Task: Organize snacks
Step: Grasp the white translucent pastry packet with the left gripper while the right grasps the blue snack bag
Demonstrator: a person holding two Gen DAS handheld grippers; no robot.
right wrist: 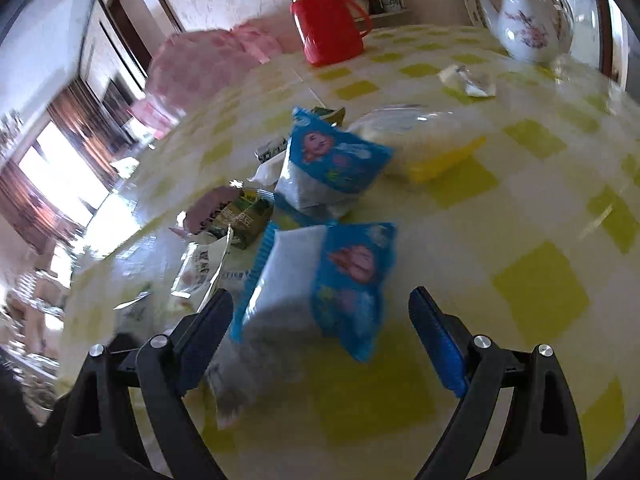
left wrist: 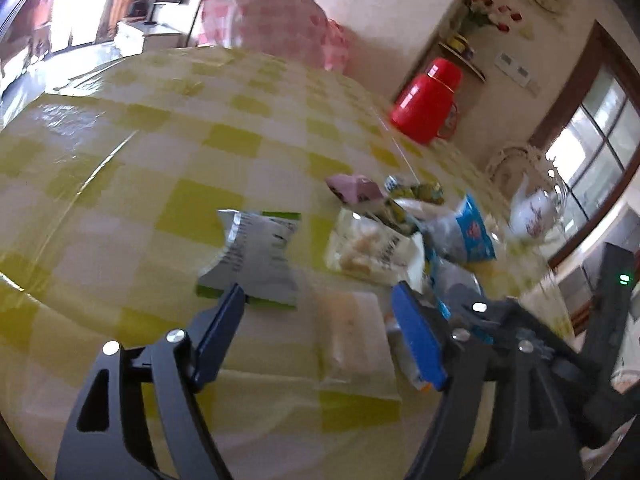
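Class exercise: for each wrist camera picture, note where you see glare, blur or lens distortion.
Left wrist view: window glare streaks the checked tablecloth; the teapot and nearby packets are motion-smeared; the fisheye bows the table edge. Right wrist view: the blue snack packet between the open right gripper is blurred; the window at left is blown out.

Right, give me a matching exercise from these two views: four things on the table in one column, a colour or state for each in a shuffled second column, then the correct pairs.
Things:
1. thermos
2. teapot
3. nearest snack packet
4. right hand-held gripper

Colour or state:
A. white with a floral pattern
B. open, fingers either side of a packet
C. red, with a handle
D. blue and white, lying on the checked tablecloth

Pairs: 1-C, 2-A, 3-D, 4-B
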